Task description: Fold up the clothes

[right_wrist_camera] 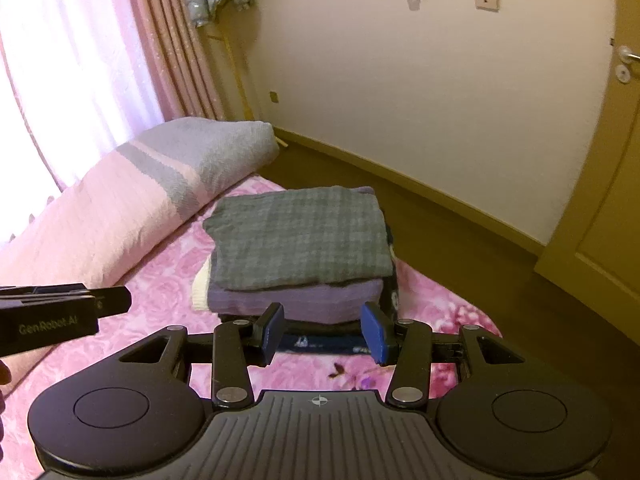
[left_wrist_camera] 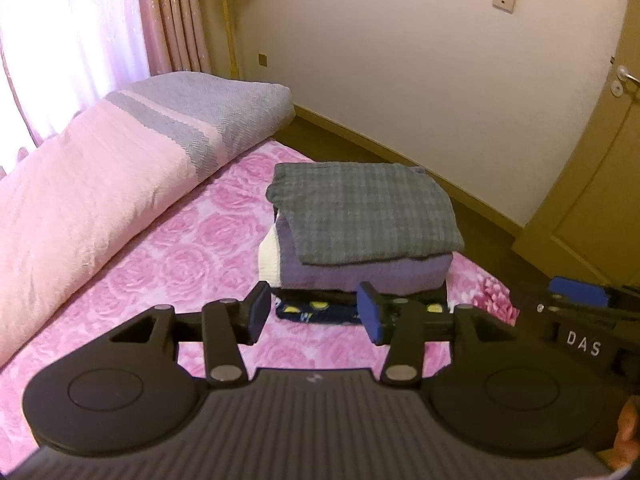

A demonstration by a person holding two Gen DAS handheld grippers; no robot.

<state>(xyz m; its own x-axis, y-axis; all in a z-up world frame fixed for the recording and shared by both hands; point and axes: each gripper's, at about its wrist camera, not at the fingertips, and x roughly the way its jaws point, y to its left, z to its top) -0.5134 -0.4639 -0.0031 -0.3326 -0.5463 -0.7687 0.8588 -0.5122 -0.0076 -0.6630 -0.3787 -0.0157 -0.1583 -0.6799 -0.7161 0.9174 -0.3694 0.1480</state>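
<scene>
Bedroom, pink rose-patterned bed [left_wrist_camera: 152, 264] under both cameras, cream wall and a door behind. Folded clothes stand as one stack [left_wrist_camera: 360, 240] near the bed's foot corner: a grey checked garment [left_wrist_camera: 364, 216] on top, a purple one [left_wrist_camera: 360, 274] beneath it, a cream piece [left_wrist_camera: 270, 262] showing at the stack's left edge, and a dark navy printed garment [left_wrist_camera: 316, 310] at the bottom. Every piece seen lies folded; no loose garment shows in either view, though the bed nearer the person is hidden.

Stack lies straight ahead of both tongs, its long axis running across the view. Left tongs [left_wrist_camera: 316, 312] and right tongs [right_wrist_camera: 324, 330] hover side by side just short of its near edge, neither plainly nearer. Both are released, jaws parted moderately wide, holding nothing and touching nothing.

Rolled pink and grey quilt [left_wrist_camera: 120, 168] lies along the bed's left side beside pink curtains [right_wrist_camera: 100, 48].
</scene>
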